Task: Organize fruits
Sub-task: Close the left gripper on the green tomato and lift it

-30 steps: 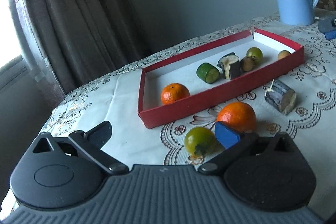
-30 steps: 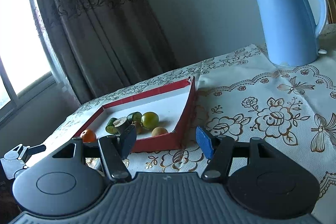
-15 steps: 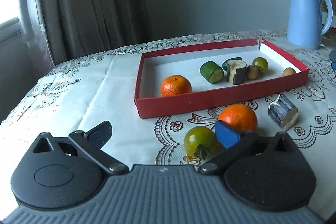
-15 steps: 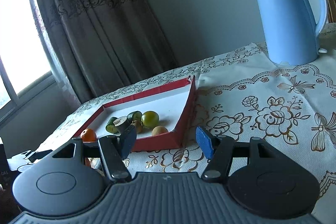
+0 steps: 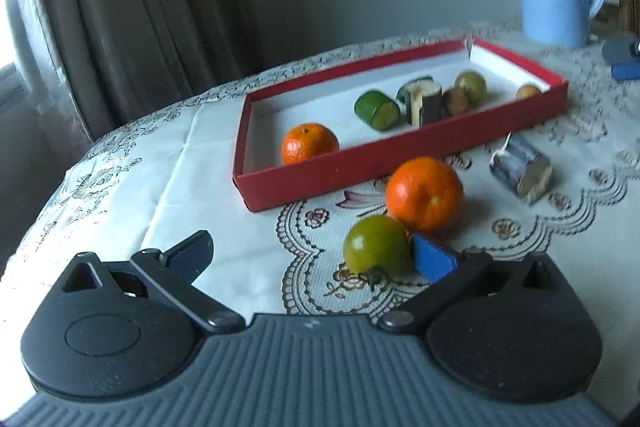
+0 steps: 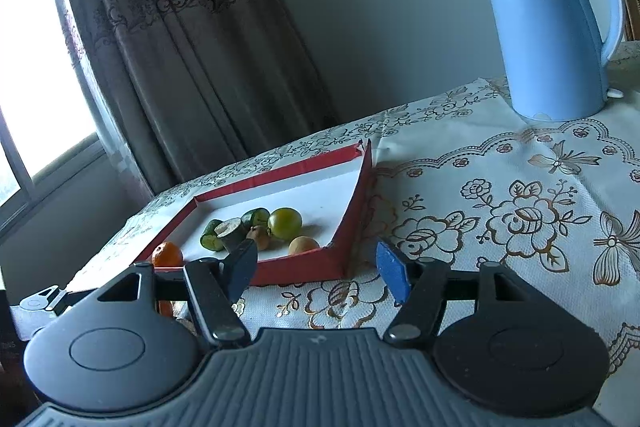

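The left claw is hanging spread wide over the desk, its right pad touching a green fruit beside an orange before the red tray. The right claw is opening, pinching nothing, near the blue kettle.

2 fruits beside red tray
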`<state>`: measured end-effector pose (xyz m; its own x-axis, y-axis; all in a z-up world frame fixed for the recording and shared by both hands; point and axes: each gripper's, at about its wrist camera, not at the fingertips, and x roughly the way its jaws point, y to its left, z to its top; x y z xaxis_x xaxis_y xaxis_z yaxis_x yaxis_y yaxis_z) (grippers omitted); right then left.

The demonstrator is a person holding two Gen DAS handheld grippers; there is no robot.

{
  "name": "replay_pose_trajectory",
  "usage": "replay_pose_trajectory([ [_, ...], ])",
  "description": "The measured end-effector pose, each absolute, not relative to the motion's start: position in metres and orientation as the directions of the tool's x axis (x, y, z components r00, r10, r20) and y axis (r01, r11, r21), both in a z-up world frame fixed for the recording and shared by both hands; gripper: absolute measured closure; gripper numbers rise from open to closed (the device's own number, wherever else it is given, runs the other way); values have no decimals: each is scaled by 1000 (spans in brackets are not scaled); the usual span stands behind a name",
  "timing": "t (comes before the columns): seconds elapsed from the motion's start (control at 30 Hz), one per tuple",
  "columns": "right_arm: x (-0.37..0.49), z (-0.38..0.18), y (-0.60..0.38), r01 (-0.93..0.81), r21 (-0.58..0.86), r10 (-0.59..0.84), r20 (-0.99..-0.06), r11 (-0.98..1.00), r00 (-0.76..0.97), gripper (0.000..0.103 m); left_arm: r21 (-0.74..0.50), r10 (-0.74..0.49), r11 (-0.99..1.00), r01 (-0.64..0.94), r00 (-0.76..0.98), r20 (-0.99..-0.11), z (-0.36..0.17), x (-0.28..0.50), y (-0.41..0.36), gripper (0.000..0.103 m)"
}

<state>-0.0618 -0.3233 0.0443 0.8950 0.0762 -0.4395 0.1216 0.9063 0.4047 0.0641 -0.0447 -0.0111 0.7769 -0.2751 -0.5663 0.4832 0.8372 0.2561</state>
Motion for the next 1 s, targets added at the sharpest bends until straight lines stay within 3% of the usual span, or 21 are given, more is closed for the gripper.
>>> replay_pose_trajectory([
  [0.63,-58,40,-321,119,400,88,-463,909,882,37,248,-252,853,459,780,-573,-12,81,-52,0],
  [0.7,-58,40,-320,118,399,89,-463,909,882,37,245,-252,855,457,780,-572,-12,80,-51,16],
  [1.0,-59,40,-322,122,395,82,-461,911,883,37,182,-255,889,421,783,-567,0,63,-39,63],
])
